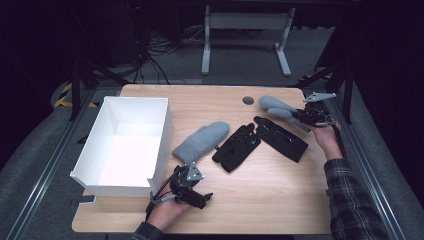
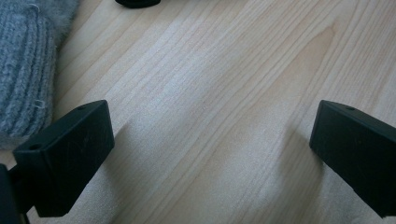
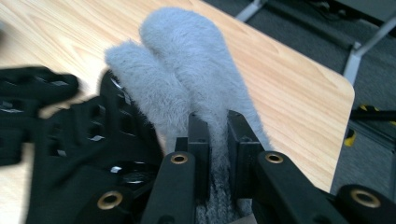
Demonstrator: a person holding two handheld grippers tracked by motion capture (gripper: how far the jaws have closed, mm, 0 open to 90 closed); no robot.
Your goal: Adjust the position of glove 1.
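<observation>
A grey fuzzy mitten [image 1: 276,107] [image 3: 187,60] is lifted off the table's far right corner, and my right gripper [image 1: 306,118] [image 3: 218,135] is shut on its cuff. A second grey mitten [image 1: 202,142] [image 2: 23,70] lies flat in the middle of the table. Two black gloves [image 1: 237,147] [image 1: 280,138] lie side by side between the mittens; one of them [image 3: 70,130] shows blurred just left of the right jaws. My left gripper [image 1: 200,197] [image 2: 210,135] rests low near the front edge, open, with bare wood between its fingers [image 2: 65,154].
An open white box [image 1: 167,135] stands on the left side of the wooden table [image 1: 260,200]. A dark round grommet [image 1: 248,100] sits near the far edge. Beyond the table are white desk legs [image 1: 206,45] and cables on the floor.
</observation>
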